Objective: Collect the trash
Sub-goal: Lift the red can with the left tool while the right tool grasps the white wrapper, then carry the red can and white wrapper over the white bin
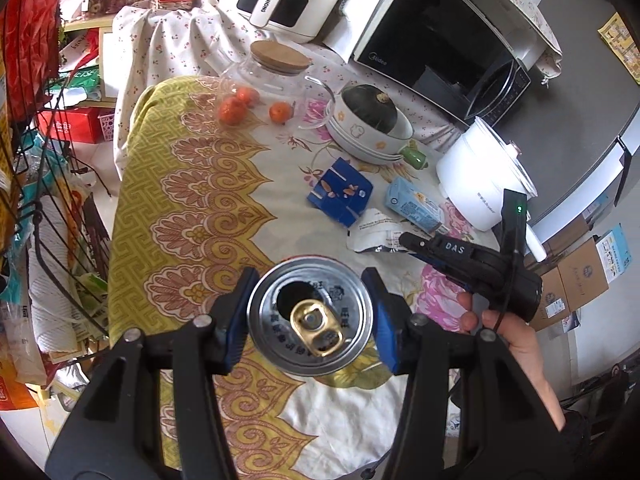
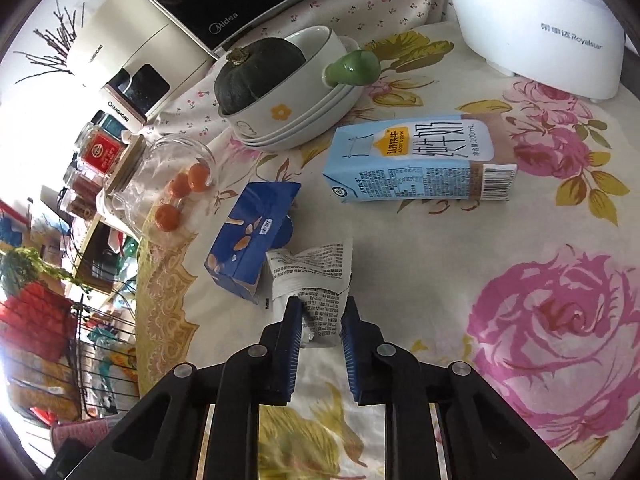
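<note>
Left gripper (image 1: pixel 310 316) clamped on can (image 1: pixel 310 318). Right gripper (image 2: pixel 320 320) pinching wrapper (image 2: pixel 316 280); box (image 2: pixel 252 236) at 10 o'clock. Risk: thin foil slips out on lift.

Pale-blue milk carton (image 2: pixel 416 160), dark-blue box (image 2: pixel 252 240), pink-rose floral tablecloth (image 2: pixel 552 320), perhaps silvery wrapper (image 2: pixel 316 276).

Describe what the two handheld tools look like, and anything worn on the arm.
Both tools have black angular plastic arms with silver rivets and ribbed blue pads. The left tool shows this up close; the right tool carries white "DAS" lettering, a green light and a thin black cable. A dark sleeve covers the right forearm.
</note>
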`<state>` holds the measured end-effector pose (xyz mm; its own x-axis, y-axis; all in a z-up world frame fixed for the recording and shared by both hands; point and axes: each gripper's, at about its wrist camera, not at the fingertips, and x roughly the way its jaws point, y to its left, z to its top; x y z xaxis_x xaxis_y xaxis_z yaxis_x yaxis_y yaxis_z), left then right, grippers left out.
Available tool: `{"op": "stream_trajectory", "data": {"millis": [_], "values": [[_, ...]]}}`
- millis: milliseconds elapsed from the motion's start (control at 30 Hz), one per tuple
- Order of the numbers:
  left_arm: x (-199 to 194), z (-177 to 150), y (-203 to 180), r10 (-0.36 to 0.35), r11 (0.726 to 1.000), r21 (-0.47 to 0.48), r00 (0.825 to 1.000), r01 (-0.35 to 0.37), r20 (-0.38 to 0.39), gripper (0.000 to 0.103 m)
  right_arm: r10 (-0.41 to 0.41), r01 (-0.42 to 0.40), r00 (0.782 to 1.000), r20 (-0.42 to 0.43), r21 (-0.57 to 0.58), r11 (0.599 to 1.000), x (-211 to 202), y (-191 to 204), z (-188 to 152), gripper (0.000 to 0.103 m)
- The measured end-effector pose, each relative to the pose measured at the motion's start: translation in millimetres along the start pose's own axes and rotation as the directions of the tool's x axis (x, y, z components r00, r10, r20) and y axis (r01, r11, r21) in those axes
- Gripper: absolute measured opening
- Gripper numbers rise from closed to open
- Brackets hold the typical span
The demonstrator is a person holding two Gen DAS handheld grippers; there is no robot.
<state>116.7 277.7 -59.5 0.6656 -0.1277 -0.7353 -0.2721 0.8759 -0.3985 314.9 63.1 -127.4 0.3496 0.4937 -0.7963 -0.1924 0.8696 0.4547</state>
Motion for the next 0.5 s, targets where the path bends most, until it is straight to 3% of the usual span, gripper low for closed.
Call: {"op": "stream_trajectory", "data": {"millis": [500], "values": [[12.0,-26.3,-72.4,-0.084,0.988,0.125,0.994,0.092,-0.068,0.054,-0.177,0.179,0.984,0.029,-0.174,0.968,-108.7,-62.7,-54.5,0.017]]}}
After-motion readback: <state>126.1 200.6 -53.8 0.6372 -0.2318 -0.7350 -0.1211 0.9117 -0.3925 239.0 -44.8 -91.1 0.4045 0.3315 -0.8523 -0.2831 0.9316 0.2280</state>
